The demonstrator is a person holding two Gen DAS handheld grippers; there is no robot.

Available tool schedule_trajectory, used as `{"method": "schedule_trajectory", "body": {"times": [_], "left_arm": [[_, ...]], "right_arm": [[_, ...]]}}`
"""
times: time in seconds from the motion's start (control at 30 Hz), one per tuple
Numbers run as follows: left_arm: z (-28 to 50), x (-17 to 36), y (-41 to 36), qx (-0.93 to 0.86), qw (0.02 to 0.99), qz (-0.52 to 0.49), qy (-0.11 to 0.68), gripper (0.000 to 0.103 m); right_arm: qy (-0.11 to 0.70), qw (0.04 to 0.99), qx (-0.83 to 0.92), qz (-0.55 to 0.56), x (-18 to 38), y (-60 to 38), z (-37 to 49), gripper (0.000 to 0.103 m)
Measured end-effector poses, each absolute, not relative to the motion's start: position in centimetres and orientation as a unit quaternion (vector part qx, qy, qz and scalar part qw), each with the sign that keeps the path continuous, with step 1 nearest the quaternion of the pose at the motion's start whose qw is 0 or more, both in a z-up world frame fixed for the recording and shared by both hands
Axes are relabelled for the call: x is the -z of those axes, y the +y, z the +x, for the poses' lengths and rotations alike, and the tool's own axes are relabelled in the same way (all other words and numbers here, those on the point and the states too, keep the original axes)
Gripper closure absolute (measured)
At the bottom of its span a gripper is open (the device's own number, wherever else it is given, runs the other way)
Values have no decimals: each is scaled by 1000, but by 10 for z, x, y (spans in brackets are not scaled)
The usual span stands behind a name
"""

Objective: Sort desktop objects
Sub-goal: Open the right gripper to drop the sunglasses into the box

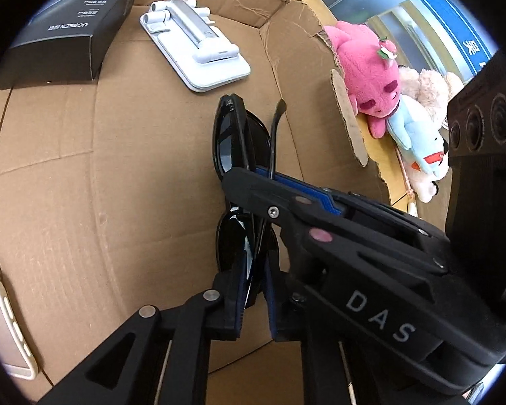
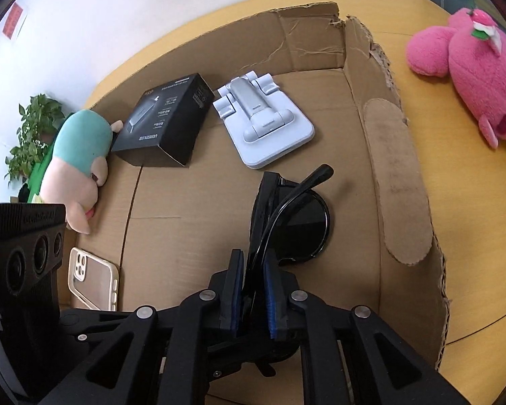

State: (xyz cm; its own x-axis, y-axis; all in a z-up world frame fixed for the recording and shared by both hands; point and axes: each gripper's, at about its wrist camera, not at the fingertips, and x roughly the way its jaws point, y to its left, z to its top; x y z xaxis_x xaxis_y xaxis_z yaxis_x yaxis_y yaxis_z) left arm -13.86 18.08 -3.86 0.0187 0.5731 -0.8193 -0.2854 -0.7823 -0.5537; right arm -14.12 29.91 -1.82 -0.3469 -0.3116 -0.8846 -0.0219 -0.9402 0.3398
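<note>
Black folded sunglasses (image 1: pixel 234 148) hang over the floor of an open cardboard box (image 1: pixel 101 175). My left gripper (image 1: pixel 253 290) is shut on their lower lens and frame. My right gripper (image 1: pixel 249 172) reaches in from the right and is shut on their middle. In the right wrist view the right gripper (image 2: pixel 253 287) clamps the sunglasses (image 2: pixel 303 226), one temple arm sticking up. The left gripper's camera body (image 2: pixel 23 253) shows at the left edge.
In the box lie a black UGREEN carton (image 2: pixel 165 121), a white folding phone stand (image 2: pixel 263 125) and a clear phone case (image 2: pixel 94 276). A pink plush (image 2: pixel 475 77) lies on the yellow table right of the box. A green-capped plush (image 2: pixel 77 165) leans at the left.
</note>
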Motion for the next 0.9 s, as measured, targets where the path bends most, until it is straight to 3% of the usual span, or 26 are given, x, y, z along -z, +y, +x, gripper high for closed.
{"method": "schedule_trajectory", "body": {"times": [0.17,0.43,0.47,0.53,0.6,0.67,0.73,0.9], "left_arm": [[-126,25,170,-708,300,-633,-89,89],[-91,-15,123,-773,289,-561,-68,89],[-85,-23,111,-791,276,-542,-63,84],[-70,-39,86,-831,242,-498,-51,70],[-54,-53,63,-876,180,-446,-31,55],[-34,-65,43,-913,128,-387,-17,31],[-19,-69,29,-934,93,-345,2,24],[-4,-54,13,-947,21,-315,61,24]], "right_arm": [[-184,85,817,540,9,312,-133,82],[-137,85,880,446,-50,300,-80,48],[-127,82,891,429,-57,295,-68,44],[-115,77,906,399,-66,286,-46,24],[-109,78,916,379,-68,273,-27,13],[-105,88,921,366,-63,257,-11,11],[-83,84,927,355,-56,241,-1,9],[-40,40,950,307,-42,221,14,3]]}}
